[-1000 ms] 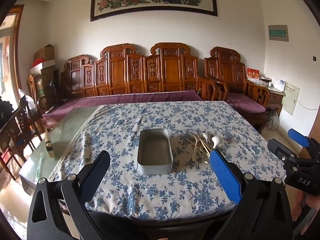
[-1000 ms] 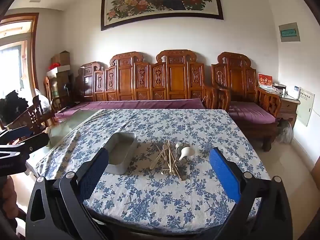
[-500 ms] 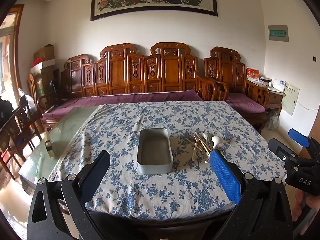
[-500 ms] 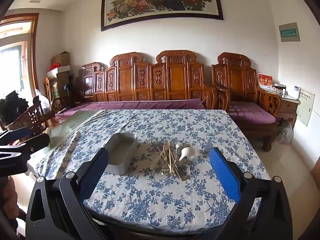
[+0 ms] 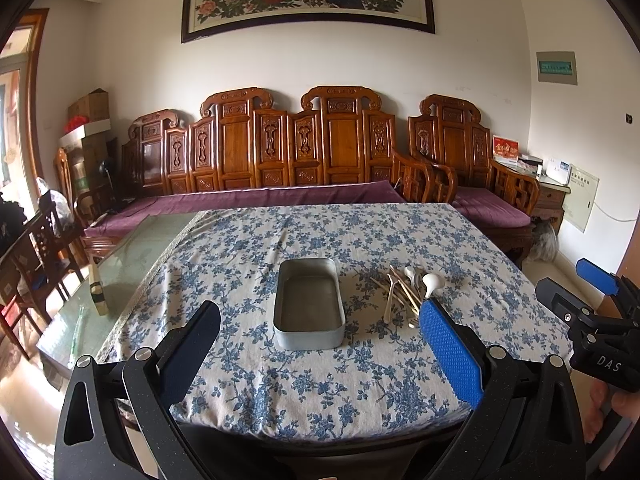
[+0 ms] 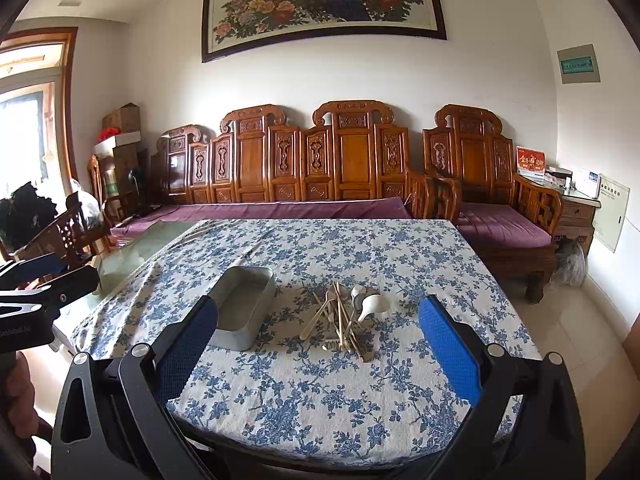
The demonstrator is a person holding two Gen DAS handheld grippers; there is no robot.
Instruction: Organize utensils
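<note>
1. left gripper (image 5: 320,352) hovers at the near edge of the floral tablecloth (image 5: 320,392), jaws wide and empty.
2. an empty metal tin (image 5: 309,304) sits mid-table.
3. just right of it lies a pile of utensils (image 5: 408,292).
4. right gripper (image 6: 320,344), jaws wide, empty, faces the pile.

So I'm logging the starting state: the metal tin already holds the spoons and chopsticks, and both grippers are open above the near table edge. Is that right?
Not quite. The metal tin is empty; the spoons and chopsticks lie in a pile on the tablecloth beside it, as the left wrist view shows. The rest holds: the left gripper and right gripper are both open.
</note>
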